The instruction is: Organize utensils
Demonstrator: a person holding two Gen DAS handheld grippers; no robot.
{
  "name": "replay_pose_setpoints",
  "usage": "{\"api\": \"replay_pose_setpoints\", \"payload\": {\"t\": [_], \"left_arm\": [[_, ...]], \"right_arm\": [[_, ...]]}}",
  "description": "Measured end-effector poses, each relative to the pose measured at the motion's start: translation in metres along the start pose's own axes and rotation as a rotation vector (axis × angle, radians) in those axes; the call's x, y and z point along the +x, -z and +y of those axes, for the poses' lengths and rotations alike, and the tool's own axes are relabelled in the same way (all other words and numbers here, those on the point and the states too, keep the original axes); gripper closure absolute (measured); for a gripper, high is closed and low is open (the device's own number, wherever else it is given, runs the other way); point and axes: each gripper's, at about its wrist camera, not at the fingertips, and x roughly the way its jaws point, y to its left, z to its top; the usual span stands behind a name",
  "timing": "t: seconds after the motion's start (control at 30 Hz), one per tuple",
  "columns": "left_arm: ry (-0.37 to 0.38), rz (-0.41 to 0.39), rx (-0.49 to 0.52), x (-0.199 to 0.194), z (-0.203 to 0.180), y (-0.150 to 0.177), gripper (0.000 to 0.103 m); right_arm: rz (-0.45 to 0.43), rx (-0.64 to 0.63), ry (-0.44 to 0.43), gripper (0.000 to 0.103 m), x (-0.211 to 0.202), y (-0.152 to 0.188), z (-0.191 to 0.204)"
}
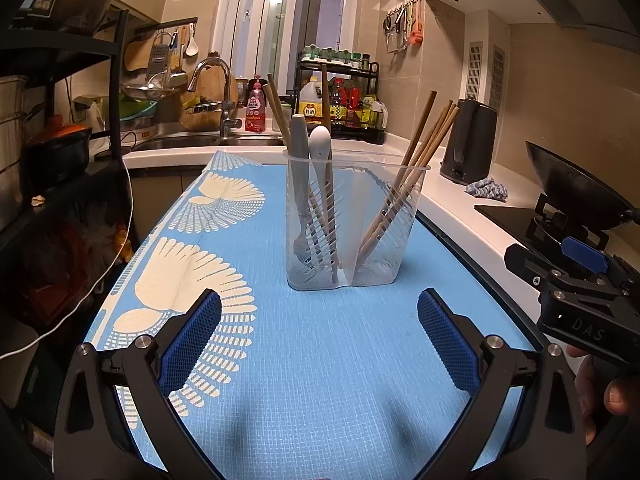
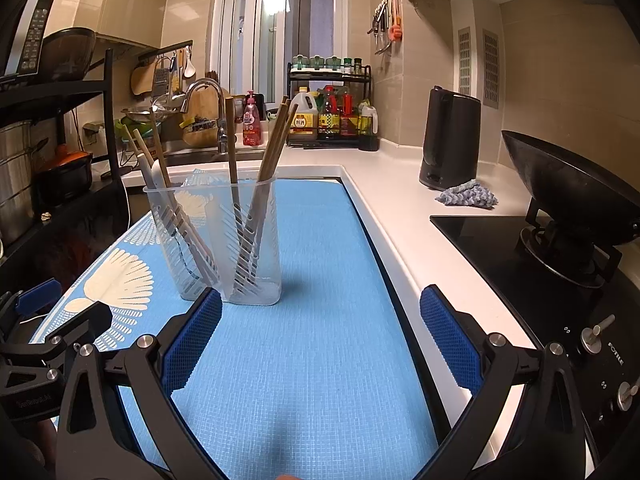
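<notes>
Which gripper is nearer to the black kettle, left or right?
Right. The right gripper is beside the counter with the black kettle; the left gripper faces the utensil holder, farther left.

Bottle labels (image 1: 310,112) too small

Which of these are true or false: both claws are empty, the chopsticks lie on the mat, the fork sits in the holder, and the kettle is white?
1. Both the left claw and right claw are open and empty. True.
2. The wooden chopsticks lie on the blue woven mat. False: they stand in the clear plastic utensil holder.
3. The grey-handled fork sits in that holder. True.
4. The electric kettle is white. False: it is dark.
</notes>
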Motion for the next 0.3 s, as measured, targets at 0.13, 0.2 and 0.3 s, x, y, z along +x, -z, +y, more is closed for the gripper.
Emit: {"api": "replay_pose_setpoints", "payload": {"t": [0.13,0.2,0.3], "left_arm": [[-0.022,0.006,-0.005,0.001,-0.0022,-0.0026,0.007],[-0.037,0.003,0.005,0.0012,-0.0047,-0.0043,0.007],[-0.054,0.001,0.009,0.0012,-0.0066,-0.0059,0.007]], "right_arm": [[0.007,0.01,-0.005,0.006,0.0014,0.0001,-0.0011],[0.013,0.018,-0.008,0.006,0.0025,-0.0003,-0.0025],[0.031,0.032,-0.018,0.005,0.0063,-0.0005,-0.0054]]}}
